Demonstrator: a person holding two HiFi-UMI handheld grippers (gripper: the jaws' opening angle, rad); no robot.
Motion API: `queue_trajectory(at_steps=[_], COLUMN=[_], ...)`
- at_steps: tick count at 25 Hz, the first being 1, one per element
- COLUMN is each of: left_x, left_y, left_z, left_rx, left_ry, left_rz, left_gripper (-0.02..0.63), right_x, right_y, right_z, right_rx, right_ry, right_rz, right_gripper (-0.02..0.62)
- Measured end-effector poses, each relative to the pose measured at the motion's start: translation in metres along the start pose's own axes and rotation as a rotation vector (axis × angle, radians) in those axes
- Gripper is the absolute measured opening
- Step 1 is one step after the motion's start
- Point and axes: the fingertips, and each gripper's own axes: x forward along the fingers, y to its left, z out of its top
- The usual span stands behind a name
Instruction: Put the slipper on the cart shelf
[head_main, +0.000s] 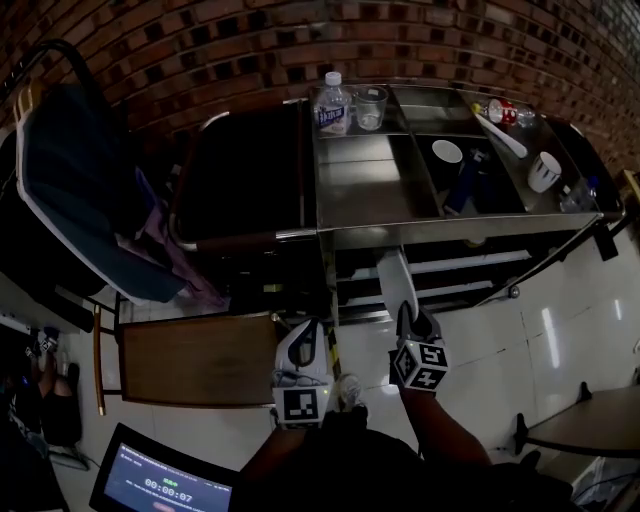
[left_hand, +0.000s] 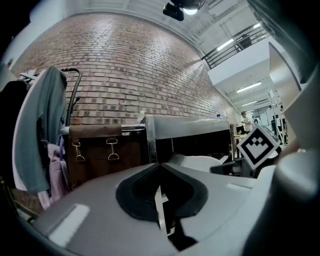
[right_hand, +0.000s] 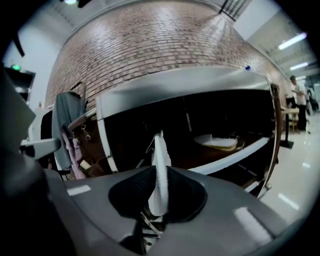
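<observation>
The right claw (right_hand: 159, 175) is gripping the white slipper (right_hand: 159, 150) edge-on, its jaws pressing on the sole. It is holding the slipper just in front of the cart (right_hand: 180, 82), at the open side and not yet over the lower shelf (right_hand: 235, 151). A second slipper (right_hand: 216, 142) is lying further in on that shelf. The left claw (left_hand: 160, 176) is closed on nothing, idling beside the cart's front. The carry-in step looks to be under way. The next move is probably calling for reaching past the shelf rail, turning the slipper flat near its mate, then letting go.
</observation>
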Motion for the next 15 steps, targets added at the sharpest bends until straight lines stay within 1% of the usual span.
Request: queue_trajectory(at_steps=[4, 8, 12, 15], left_x=[0.016, 0.026, 0.03, 0.031], left_y=[0.005, 0.015, 0.024, 0.027], left_z=[0.004, 0.004, 0.002, 0.0], left_rx=[-0.003, 0.01, -0.003, 0.006], left_ry=[0.008, 0.02, 0.029, 0.035], left_rz=[0.019, 0.051, 0.09, 0.106], left_gripper=[0.015, 0.015, 0.015, 0.015], right_x=[0.049, 0.089, 0.123, 0.14], right_y=[-0.007, -0.011, -0.018, -0.021], right_z=[0.003, 0.002, -0.008, -0.019], right_rx=[0.207, 0.369, 0.566, 0.676], right_ry=[0.04, 0.068, 0.1, 0.112], right_rz=[0.014, 0.035, 0.033, 0.027], right_gripper=[0.048, 0.048, 0.049, 0.055])
